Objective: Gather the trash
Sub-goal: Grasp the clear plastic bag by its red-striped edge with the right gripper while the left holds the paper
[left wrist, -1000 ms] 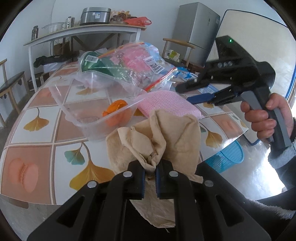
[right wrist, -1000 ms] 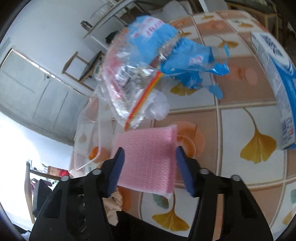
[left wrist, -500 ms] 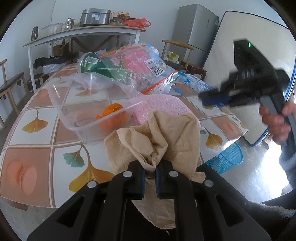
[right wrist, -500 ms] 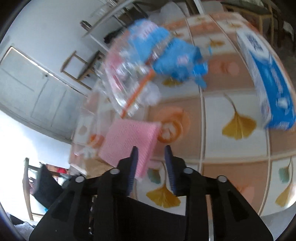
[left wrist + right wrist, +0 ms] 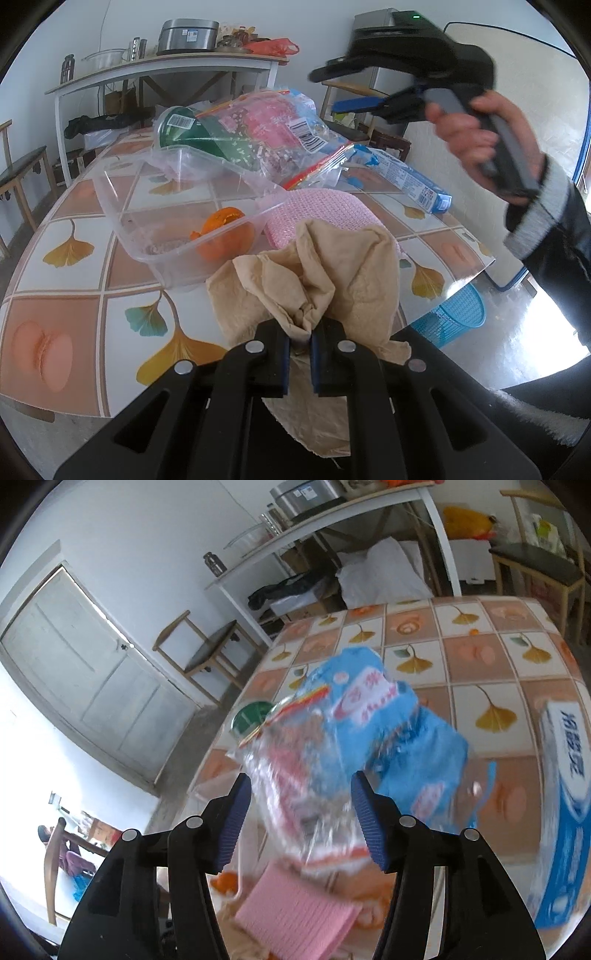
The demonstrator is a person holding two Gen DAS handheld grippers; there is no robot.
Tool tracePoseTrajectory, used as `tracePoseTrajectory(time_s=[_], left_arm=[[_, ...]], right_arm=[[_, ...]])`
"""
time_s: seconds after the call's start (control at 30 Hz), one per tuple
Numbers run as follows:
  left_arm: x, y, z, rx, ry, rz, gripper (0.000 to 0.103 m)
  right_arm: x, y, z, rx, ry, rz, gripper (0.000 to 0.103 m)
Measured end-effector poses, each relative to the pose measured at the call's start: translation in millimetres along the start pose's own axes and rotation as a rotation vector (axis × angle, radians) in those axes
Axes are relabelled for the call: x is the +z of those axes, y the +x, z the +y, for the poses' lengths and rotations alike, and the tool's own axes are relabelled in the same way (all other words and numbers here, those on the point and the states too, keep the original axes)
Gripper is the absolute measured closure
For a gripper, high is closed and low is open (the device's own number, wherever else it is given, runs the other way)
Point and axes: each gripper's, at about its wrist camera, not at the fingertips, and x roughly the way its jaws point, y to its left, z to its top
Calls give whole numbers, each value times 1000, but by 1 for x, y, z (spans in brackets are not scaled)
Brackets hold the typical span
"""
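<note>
My left gripper (image 5: 298,354) is shut on a crumpled brown paper napkin (image 5: 332,273), held just above the near table edge. Behind it lie a pink textured pad (image 5: 325,210) and a clear plastic tub (image 5: 177,206) with an orange peel (image 5: 221,236) inside. A hand holds my right gripper (image 5: 343,88) high over the table's far right. Its jaws are opening, and nothing is pressed between them (image 5: 301,786). Below it lie a clear bag of wrappers (image 5: 332,746), a green cup (image 5: 251,716) and the pink pad (image 5: 295,912).
A long blue-and-white box (image 5: 406,177) lies at the table's right edge. A blue mesh basket (image 5: 454,314) stands on the floor beyond the right corner. Chairs and a white side table (image 5: 166,70) with pots stand behind the tiled table (image 5: 55,295).
My right gripper has lifted up and away from the pink pad, which it straddled, toward the bag of wrappers. Its jaws narrowed, then spread wider. The left gripper and its napkin have not moved.
</note>
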Motion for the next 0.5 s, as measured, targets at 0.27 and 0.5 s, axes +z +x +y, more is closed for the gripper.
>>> tracePoseTrajectory(time_s=[0.27, 0.5], left_arm=[[1, 2, 3, -18, -6, -2, 95], [1, 2, 2, -18, -4, -1, 95]], right_arm=[[0, 17, -4, 7, 3, 66, 66], [-8, 15, 2, -56, -9, 88, 76]])
